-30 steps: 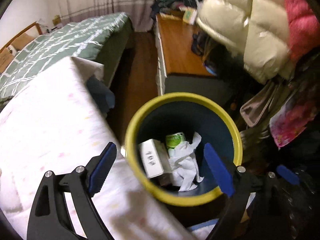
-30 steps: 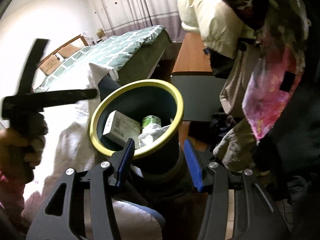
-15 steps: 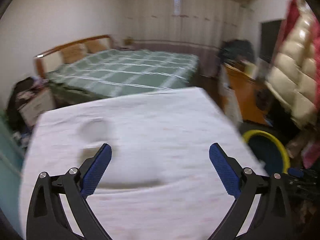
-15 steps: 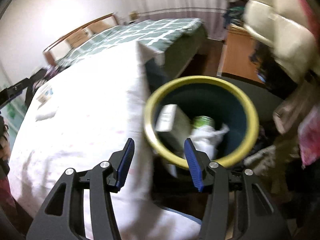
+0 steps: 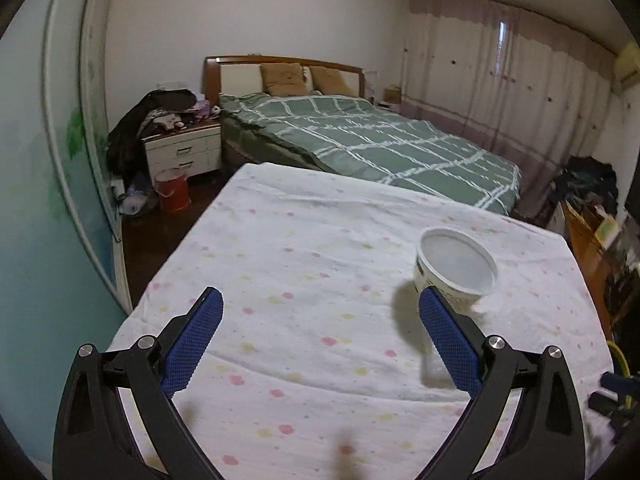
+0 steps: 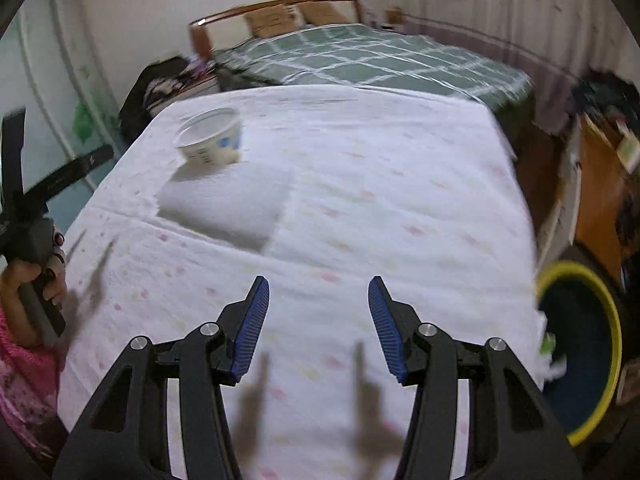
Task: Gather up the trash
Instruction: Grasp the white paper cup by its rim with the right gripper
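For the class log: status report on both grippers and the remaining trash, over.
Left gripper open, empty. Right gripper open, empty. White cup upright on the cloth-covered table. Yellow-rimmed bin beside table; path clear.

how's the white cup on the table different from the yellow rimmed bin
The white cup sits on top of the cloth-covered table; the bin stands lower, off the table's right edge. The cup is pale with blue print and looks empty; the bin is dark with a yellow rim and has trash showing at its edge. The cup looks far smaller than the bin. Both are round, open-topped and upright.
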Action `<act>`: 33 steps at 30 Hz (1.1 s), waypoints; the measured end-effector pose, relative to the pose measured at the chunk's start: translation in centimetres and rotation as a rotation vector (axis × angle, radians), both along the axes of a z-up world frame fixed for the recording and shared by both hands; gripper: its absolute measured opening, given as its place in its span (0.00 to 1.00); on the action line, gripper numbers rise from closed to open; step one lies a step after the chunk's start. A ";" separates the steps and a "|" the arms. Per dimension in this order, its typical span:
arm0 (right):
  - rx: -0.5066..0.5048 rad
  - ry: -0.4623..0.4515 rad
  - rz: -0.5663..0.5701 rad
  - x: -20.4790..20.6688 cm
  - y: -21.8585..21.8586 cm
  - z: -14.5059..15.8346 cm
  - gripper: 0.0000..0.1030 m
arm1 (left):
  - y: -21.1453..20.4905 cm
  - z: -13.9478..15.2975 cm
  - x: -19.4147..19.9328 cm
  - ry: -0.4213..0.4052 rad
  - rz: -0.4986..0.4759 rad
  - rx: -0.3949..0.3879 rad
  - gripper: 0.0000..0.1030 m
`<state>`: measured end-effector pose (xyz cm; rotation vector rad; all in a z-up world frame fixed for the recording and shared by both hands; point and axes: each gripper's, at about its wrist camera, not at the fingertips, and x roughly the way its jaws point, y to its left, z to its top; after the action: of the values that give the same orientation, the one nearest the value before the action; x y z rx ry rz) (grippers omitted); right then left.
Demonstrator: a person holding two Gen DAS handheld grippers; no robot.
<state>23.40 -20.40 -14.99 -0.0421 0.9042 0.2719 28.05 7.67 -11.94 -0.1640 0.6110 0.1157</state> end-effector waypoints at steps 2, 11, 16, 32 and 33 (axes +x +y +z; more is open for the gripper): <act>0.010 0.017 0.044 1.2 1.7 -0.2 0.48 | 0.1 0.3 -0.5 -0.025 0.016 0.006 0.95; 0.061 0.004 0.084 5.7 6.0 1.0 0.48 | 0.1 0.9 -1.5 -0.044 0.067 0.005 0.95; 0.042 -0.041 0.159 7.9 9.9 1.1 0.58 | 1.1 1.2 -1.8 -0.063 0.116 -0.001 0.95; 0.002 -0.046 0.128 14.8 14.8 -1.1 0.78 | 2.4 0.7 -1.6 -0.041 0.135 -0.065 0.95; -0.001 -0.049 0.129 15.0 15.0 -1.2 0.78 | 2.3 0.7 -1.6 -0.041 0.133 -0.062 0.95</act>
<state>38.35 -5.44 -16.15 -0.1077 0.8544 0.3890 26.42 9.98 -11.27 -0.2664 0.5632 0.2216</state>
